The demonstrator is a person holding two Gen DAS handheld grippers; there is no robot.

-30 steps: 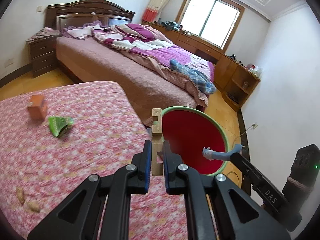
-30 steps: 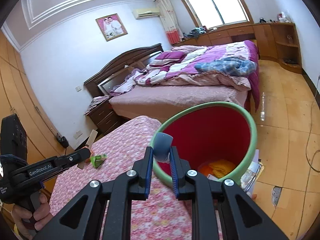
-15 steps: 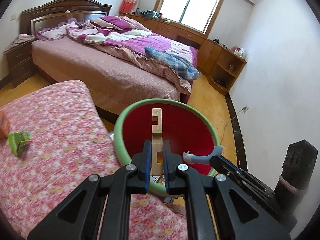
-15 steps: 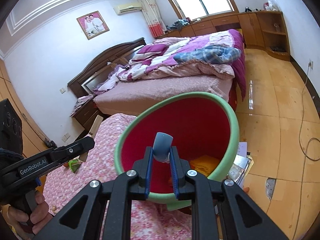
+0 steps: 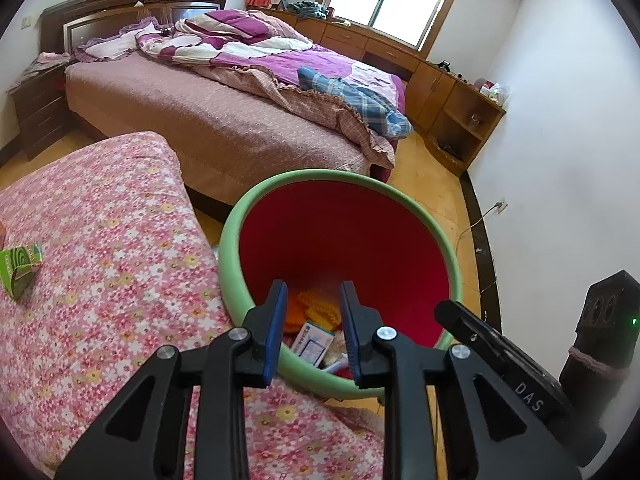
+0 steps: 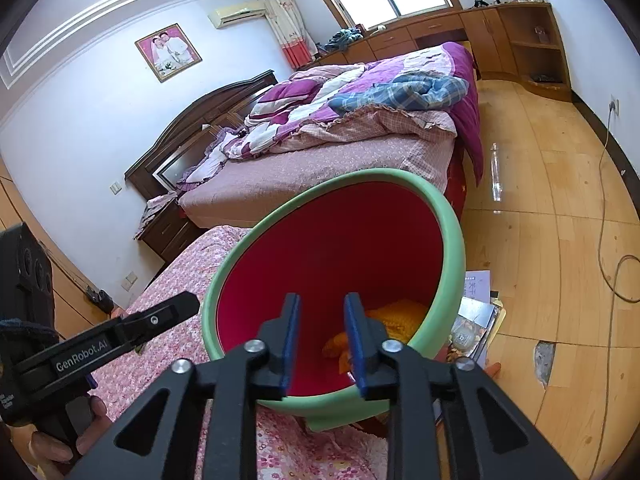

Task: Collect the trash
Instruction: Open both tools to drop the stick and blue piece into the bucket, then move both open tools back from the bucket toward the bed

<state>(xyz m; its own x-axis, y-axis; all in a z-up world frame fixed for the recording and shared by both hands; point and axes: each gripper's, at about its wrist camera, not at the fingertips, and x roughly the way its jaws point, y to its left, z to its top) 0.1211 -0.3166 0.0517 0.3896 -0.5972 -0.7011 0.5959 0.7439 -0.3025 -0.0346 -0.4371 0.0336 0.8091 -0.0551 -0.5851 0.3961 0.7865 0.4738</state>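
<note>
Left wrist view: both the left gripper (image 5: 313, 322) and right gripper (image 6: 322, 334) just opened narrowly over the bin (image 5: 416, 200), fingers empty. Drop step looks done; next up, the green wrapper (image 5: 18, 266) near the table's left edge.

The surface (image 5: 112, 264) was covered with a pink floral cloth. A green packet (image 5: 19, 266) lay on it near its left edge in the left wrist view. A bin (image 5: 402, 196), green outside and red inside, stood just beside the surface's edge on the wooden floor (image 6: 560, 248). Papers (image 6: 478, 300) lay on the floor touching the bin's base. A cable (image 6: 608, 216) ran across the floor. The bed (image 5: 208, 120) carried a rumpled purple quilt (image 5: 256, 48) and a blue plaid cloth (image 5: 352, 96).
</note>
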